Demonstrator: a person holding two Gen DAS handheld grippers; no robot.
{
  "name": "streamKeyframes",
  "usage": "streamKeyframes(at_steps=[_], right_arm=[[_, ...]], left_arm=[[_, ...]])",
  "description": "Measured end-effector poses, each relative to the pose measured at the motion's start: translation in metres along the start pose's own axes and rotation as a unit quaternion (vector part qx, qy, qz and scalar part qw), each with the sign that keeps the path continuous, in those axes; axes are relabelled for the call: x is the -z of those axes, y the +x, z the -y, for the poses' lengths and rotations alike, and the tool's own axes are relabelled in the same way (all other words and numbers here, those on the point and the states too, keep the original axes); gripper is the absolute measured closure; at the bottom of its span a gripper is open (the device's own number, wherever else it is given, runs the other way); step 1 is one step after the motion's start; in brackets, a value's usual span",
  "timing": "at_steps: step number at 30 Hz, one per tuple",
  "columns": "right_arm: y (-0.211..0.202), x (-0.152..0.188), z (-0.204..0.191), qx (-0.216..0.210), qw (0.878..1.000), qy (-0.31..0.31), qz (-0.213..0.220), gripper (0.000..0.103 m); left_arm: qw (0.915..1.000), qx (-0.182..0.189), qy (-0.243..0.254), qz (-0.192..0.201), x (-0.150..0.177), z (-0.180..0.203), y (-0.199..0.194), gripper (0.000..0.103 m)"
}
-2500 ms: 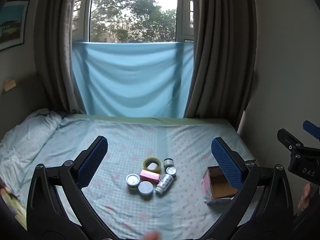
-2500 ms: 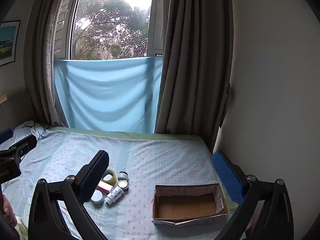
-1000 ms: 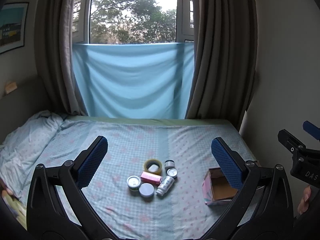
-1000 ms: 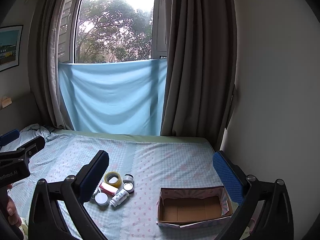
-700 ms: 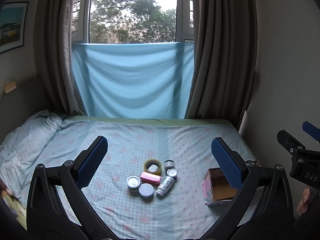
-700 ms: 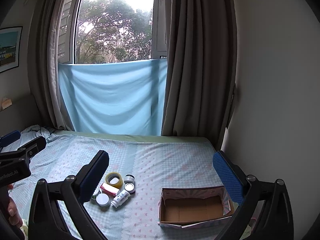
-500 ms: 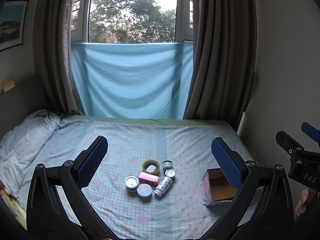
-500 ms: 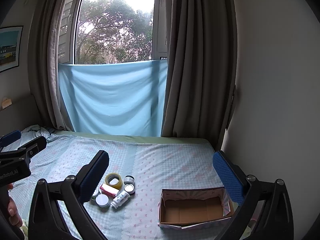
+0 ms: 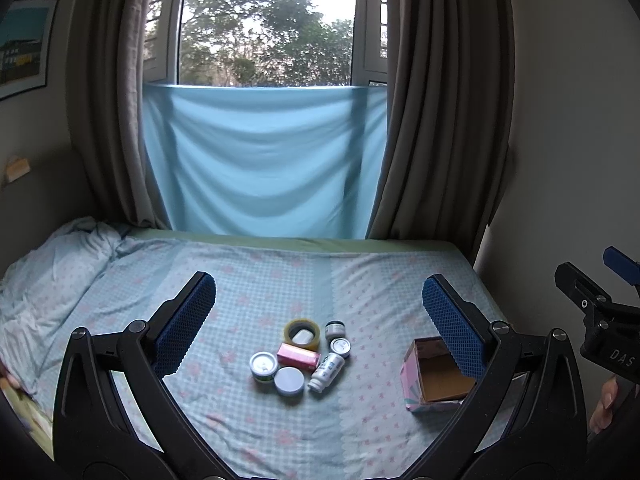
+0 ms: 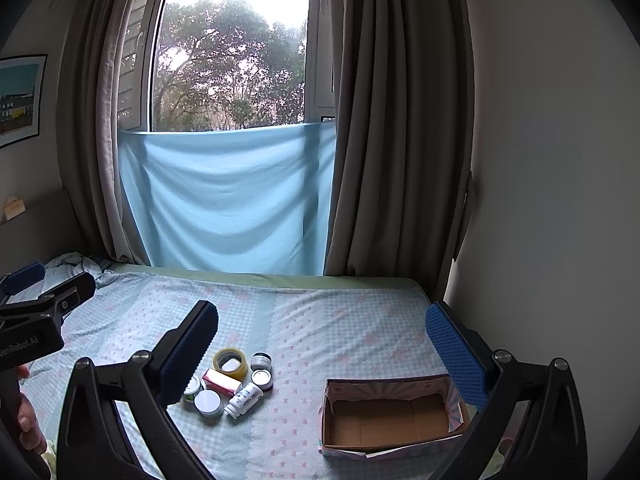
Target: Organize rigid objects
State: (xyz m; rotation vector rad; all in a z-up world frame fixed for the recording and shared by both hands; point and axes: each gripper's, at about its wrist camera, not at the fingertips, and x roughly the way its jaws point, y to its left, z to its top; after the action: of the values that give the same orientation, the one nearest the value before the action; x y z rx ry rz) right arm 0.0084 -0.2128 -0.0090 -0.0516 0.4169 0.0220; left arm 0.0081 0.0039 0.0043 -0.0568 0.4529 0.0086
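Observation:
A cluster of small items lies on the bed: a roll of yellow tape [image 9: 302, 333] [image 10: 231, 363], a pink box [image 9: 298, 356] [image 10: 221, 381], a white bottle on its side [image 9: 326, 371] [image 10: 244, 394], a flat white-lidded jar [image 9: 289, 380] [image 10: 208, 403], a tin [image 9: 263, 365] and two small jars [image 9: 335, 329] [image 10: 261, 360]. An empty cardboard box [image 9: 436, 375] [image 10: 390, 416] with pink sides stands to their right. My left gripper [image 9: 318, 320] is open, well above and short of the cluster. My right gripper [image 10: 324, 346] is open too, holding nothing.
The bed [image 9: 256, 272] has a blue checked sheet, with a crumpled quilt [image 9: 52, 256] at the left. A blue cloth [image 9: 260, 160] and brown curtains [image 10: 400, 120] hang at the window behind. A wall [image 10: 540, 200] runs along the bed's right side.
Both views have shifted slightly; the items sit a little lower and smaller in the frames, so both grippers have drawn back or risen a bit. Both stay open.

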Motion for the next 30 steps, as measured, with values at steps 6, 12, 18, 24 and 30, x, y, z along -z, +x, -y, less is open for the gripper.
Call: streamKeyframes(at_steps=[6,12,18,24,30], right_arm=[[-0.002,0.002,0.0,0.0,1.0,0.001,0.002,0.0],[-0.003,0.003,-0.001,-0.001,1.0,0.002,0.002,0.0],[-0.003,0.003,-0.001,0.0,1.0,0.002,0.003,0.0],[-0.006,0.007,0.001,-0.006,1.0,0.003,0.006,0.0],[0.001,0.004,0.007,-0.014,1.0,0.01,-0.01,0.0]], left_arm=[[1.0,0.0,0.0,0.0,0.0,0.0,0.0,0.0],[1.0,-0.001,0.003,0.0,0.001,0.002,-0.001,0.0],[1.0,-0.003,0.004,-0.002,0.004,0.005,-0.002,0.0],[1.0,-0.006,0.004,-0.006,0.007,0.011,-0.002,0.0],[0.9995,-0.016,-0.008,-0.024,0.006,0.009,0.007,0.0]])
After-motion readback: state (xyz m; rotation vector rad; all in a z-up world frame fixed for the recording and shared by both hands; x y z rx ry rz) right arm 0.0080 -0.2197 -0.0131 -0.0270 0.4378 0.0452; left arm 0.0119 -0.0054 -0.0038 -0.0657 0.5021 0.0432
